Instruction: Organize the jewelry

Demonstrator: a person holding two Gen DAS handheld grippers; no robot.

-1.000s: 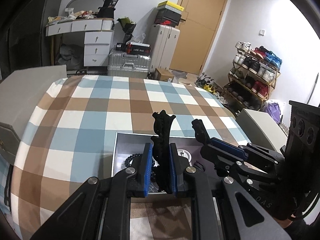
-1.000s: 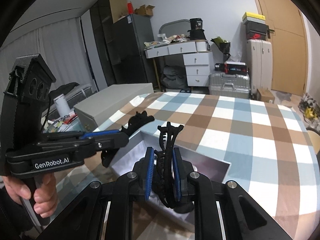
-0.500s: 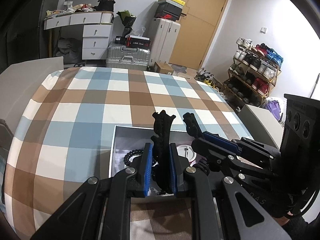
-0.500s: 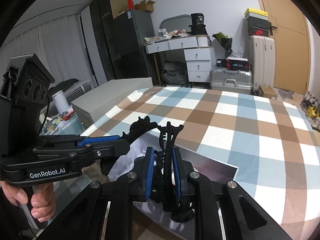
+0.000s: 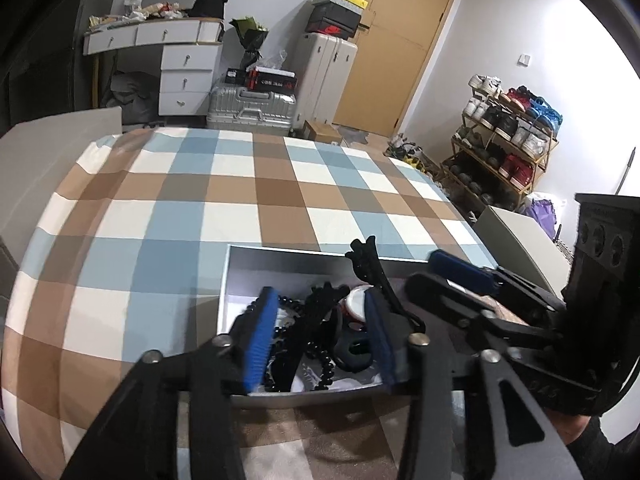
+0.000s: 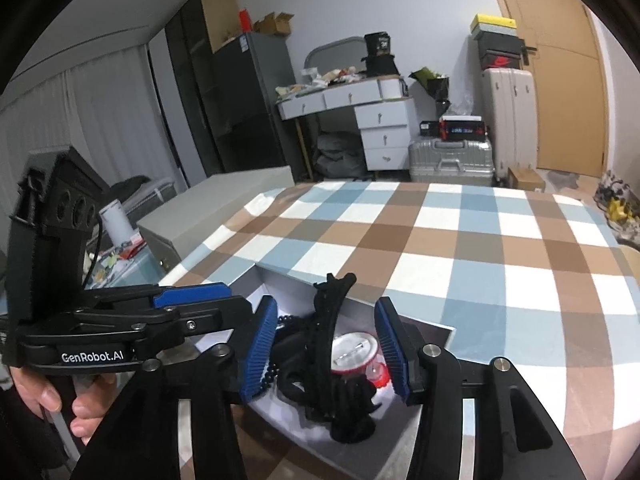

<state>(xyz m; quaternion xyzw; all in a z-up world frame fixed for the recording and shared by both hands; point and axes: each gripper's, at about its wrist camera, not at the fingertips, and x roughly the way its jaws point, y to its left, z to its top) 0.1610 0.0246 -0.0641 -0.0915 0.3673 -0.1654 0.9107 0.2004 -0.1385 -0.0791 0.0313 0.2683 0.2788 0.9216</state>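
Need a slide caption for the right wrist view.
Right gripper open over the grey box holding a black hair claw.

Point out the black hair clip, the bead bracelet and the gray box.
black hair clip (image 6: 326, 332), right wrist view, on its long middle body.
bead bracelet (image 5: 326, 364), left wrist view, on its beads.
gray box (image 5: 280, 264), left wrist view, on its far inner wall.

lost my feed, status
Left gripper open, right gripper open. Black clip in box, between right jaws, ungripped. Nothing blocking.
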